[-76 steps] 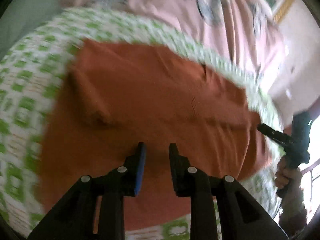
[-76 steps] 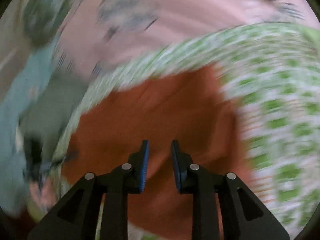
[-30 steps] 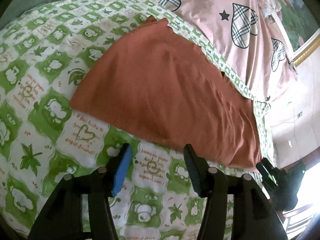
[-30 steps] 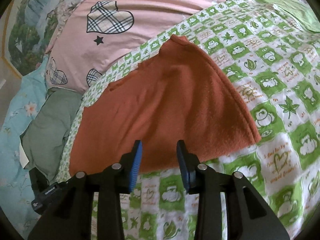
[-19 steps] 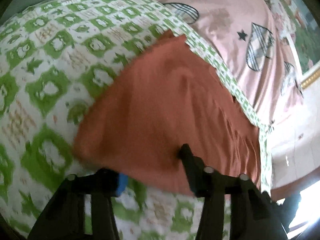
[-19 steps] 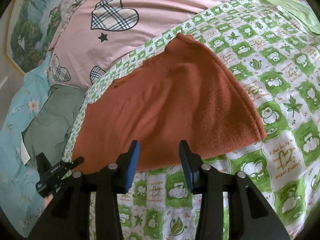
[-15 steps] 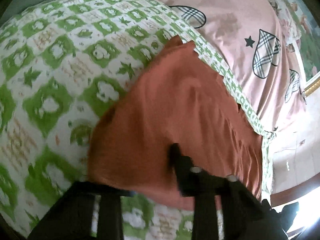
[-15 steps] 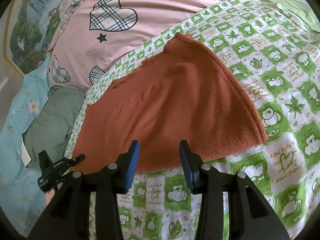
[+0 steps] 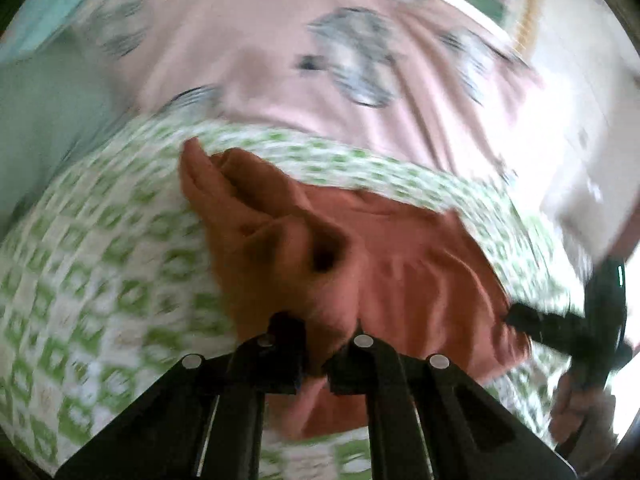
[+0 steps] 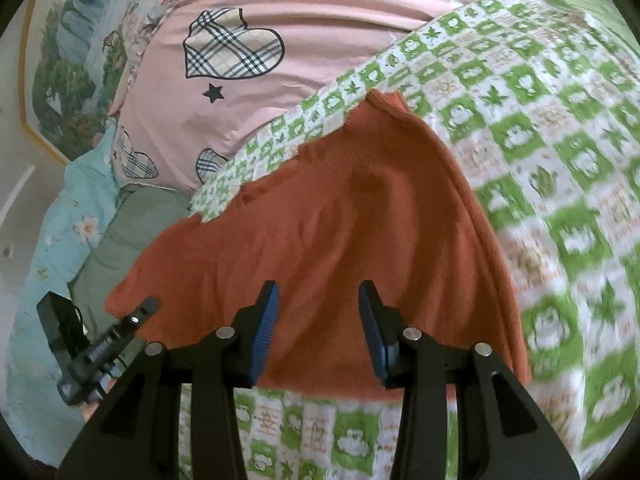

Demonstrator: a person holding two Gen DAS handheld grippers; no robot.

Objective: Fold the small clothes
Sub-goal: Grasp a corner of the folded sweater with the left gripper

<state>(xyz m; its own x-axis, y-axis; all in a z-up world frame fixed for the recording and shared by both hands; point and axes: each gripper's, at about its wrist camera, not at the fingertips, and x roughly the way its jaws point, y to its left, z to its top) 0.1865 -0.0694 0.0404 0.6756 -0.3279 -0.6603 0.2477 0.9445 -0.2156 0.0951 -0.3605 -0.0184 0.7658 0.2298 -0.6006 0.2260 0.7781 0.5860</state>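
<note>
The near corner of the orange garment [image 9: 384, 280] has come up off the green-checked bed cover [image 9: 100, 280]: your left claw [image 9: 314, 354] just clenched on it. Your right claw [image 10: 318, 332] hovers released over the flat half, so fold now.

1 orange garment [image 10: 340, 240], 1 green-checked blanket [image 10: 560, 160], 1 pink heart-print cover [image 10: 300, 20], 2 tools: left tool [image 9: 314, 354], right tool [image 10: 318, 332]

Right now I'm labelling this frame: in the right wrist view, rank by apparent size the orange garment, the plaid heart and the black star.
1. orange garment
2. plaid heart
3. black star
The garment lies nearer the camera, yet clearly dominates.
</note>
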